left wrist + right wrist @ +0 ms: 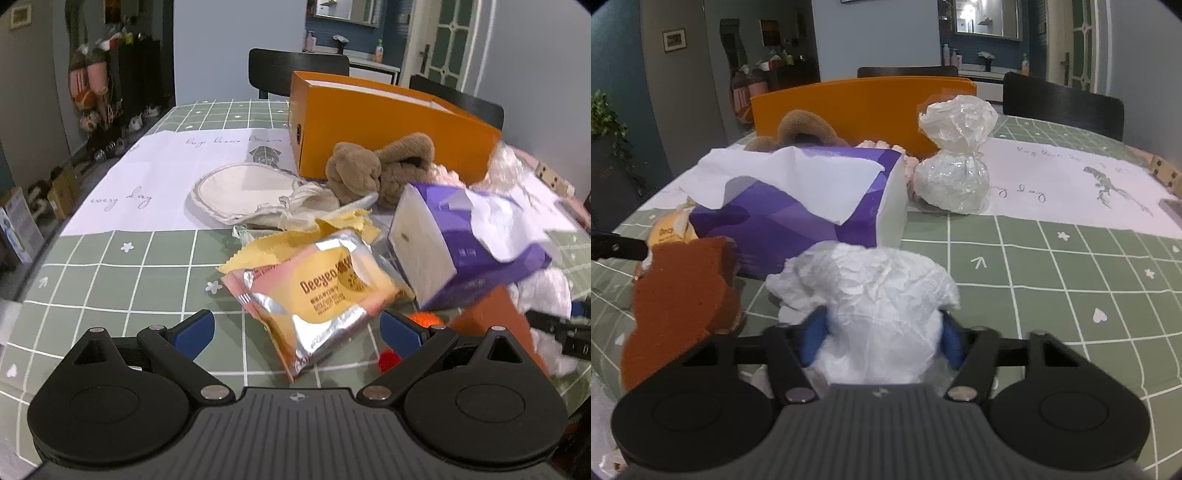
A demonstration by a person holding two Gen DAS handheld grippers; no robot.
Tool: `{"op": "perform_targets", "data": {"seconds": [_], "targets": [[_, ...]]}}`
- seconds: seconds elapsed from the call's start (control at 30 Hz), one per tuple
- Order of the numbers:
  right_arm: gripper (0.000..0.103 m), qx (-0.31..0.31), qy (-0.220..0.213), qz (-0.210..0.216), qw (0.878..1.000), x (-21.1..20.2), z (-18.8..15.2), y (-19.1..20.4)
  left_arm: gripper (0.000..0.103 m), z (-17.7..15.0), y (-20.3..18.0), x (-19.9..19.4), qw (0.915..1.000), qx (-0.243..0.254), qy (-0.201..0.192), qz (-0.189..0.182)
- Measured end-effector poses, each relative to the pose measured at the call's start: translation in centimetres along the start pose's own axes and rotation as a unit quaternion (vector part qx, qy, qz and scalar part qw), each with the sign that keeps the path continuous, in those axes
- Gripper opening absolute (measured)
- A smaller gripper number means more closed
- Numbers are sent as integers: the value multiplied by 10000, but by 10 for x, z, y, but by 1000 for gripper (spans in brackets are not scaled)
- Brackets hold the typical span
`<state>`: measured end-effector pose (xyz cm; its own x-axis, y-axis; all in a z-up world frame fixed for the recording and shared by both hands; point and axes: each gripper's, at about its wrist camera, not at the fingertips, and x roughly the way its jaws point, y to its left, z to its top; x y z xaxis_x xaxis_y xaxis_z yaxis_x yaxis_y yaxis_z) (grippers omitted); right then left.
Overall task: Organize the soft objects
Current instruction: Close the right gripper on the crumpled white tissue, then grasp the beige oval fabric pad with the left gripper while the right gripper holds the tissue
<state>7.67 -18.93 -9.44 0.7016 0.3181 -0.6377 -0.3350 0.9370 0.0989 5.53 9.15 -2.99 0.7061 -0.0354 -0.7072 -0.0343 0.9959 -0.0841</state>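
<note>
Right gripper [882, 332] squeezing white crumpled tissue [871, 291]. Orange box [860, 107] straight ahead, far side. Left gripper [297, 328] wide open, holding nothing.

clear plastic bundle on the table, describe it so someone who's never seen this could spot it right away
Find the orange box at the back of the green checked table. At its right end, on the white paper mat, stands the clear plastic bundle, crinkly and cinched at the middle. Unlike the purple tissue pack to its left, it is see-through and shiny.
</note>
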Motion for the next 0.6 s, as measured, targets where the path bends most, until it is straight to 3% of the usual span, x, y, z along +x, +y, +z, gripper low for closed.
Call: {"op": "perform_targets", "data": {"seconds": [0.07, 0.13, 0.3, 0.47, 0.6], "targets": [[39, -4, -22, 120, 9999, -3, -1, -1, 103, 4, 3, 0, 9999, -75, -65, -23], [36, -57, -17, 172, 9998, -4, -2, 0, 103, 9, 5, 0, 9998, -87, -165, 9], [35, -194, -10, 167, 9997, -6, -4, 2, 103, 24, 13, 3, 9995, -186, -233, -134], [35, -266, 3, 146, 9995, -8, -3, 2, 103, 40, 18, 20, 9998, -153, -41, -88], [36, -210, -12, 129, 9997, -9, -4, -1, 103, 55, 43, 39, 9958, -831, 19, -387]]}}
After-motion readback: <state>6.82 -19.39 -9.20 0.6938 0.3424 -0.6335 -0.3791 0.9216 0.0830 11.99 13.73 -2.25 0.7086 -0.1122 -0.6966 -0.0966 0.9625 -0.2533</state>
